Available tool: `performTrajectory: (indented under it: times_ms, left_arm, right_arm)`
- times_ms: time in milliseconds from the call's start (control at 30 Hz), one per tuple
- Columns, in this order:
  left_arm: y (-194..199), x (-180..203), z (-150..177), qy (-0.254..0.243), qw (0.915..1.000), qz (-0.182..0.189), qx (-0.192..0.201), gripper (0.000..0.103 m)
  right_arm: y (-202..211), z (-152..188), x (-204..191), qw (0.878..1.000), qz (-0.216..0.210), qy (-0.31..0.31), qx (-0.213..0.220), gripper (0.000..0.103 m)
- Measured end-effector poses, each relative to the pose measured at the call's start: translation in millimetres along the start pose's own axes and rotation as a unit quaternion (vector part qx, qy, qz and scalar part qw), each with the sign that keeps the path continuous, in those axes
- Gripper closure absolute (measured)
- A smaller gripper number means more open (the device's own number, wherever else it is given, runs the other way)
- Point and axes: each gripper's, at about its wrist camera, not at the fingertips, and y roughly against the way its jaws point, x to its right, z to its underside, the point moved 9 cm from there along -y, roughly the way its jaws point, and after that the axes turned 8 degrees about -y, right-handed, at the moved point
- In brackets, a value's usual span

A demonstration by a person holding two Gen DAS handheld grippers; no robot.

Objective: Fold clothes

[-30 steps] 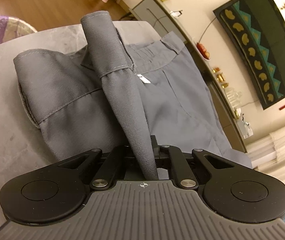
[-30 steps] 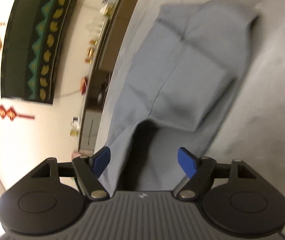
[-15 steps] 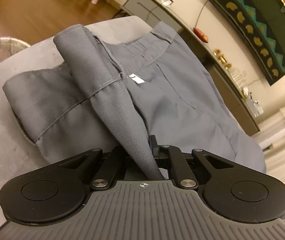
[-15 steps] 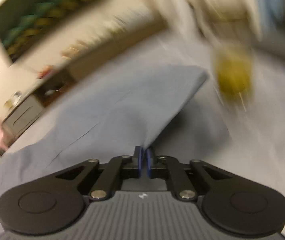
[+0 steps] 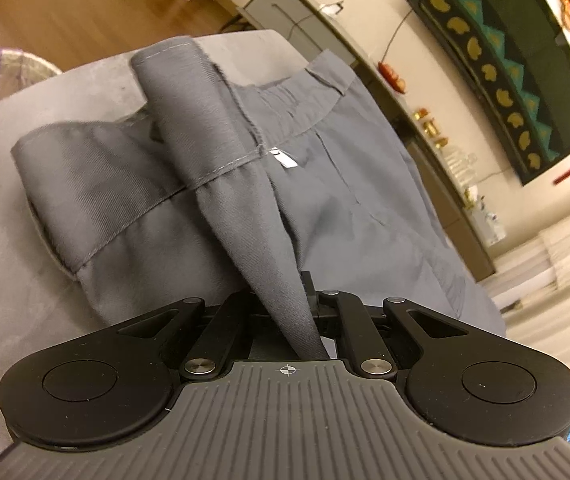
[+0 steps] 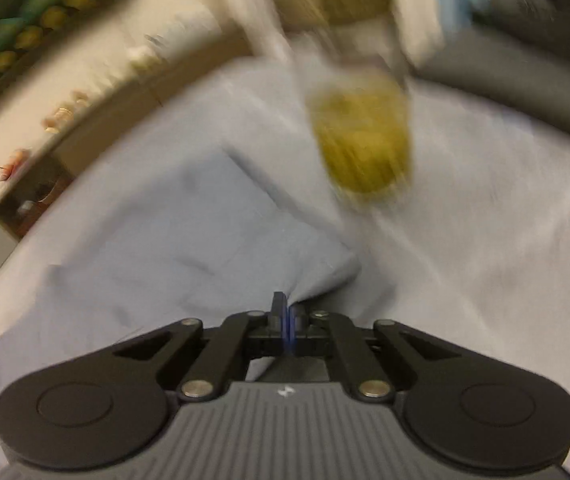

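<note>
The grey twill trousers point(image 5: 349, 208) lie folded on the grey table point(image 5: 1, 216) — the left gripper point(image 5: 305, 320) clamps a raised fold. The right gripper point(image 6: 287, 316) pinches a trouser corner — jaws together on cloth.

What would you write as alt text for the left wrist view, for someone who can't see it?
The left gripper, seen from just behind its jaws, is shut on a bunched fold of grey trousers and lifts it off the rest of the garment, which lies on a grey table. A woven basket stands beyond the table; a long sideboard lines the wall.
</note>
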Motion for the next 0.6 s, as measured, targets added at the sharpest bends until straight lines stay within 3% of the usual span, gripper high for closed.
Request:
performTrajectory:
  times_ms: [67,133,200,233,300,400,433,467,533,600]
  left_arm:
    - [10,8,-2,0.005,0.9993,0.026,0.028,0.103]
    - [46,33,-9,-0.006,0.9892,0.117,0.088,0.103]
    - [82,39,1,-0.028,0.9785,0.172,0.11,0.103]
    - [82,24,8,-0.007,0.9819,0.168,0.088,0.103]
    - [69,-22,27,0.06,0.992,0.109,0.025,0.103]
    - [68,-37,36,0.075,0.9948,0.068,0.002,0.102]
    - [69,-39,38,0.078,0.9953,0.057,-0.002,0.1]
    - [68,-38,38,0.076,0.9961,0.045,-0.005,0.092]
    - [71,-36,36,0.067,0.9976,0.018,-0.006,0.078]
    - [75,-34,34,0.052,0.9986,-0.012,-0.003,0.066]
  right_arm:
    - [-1,-1,-3,1.0,0.01,0.002,0.0,0.102]
    - [-1,0,-2,1.0,0.018,0.01,0.002,0.103]
    - [1,-1,-6,1.0,0.026,0.014,0.003,0.103]
    - [2,-1,-4,0.999,0.033,0.018,0.007,0.103]
    - [-1,-2,0,0.998,0.055,0.035,0.019,0.103]
    - [-8,-1,-5,0.993,0.085,0.078,0.031,0.101]
    - [-9,-1,-6,0.991,0.095,0.092,0.035,0.096]
    - [-7,1,-6,0.988,0.105,0.102,0.039,0.081]
    - [8,5,-2,0.987,0.112,0.099,0.053,0.063]
    - [41,3,4,0.982,0.119,0.101,0.106,0.063]
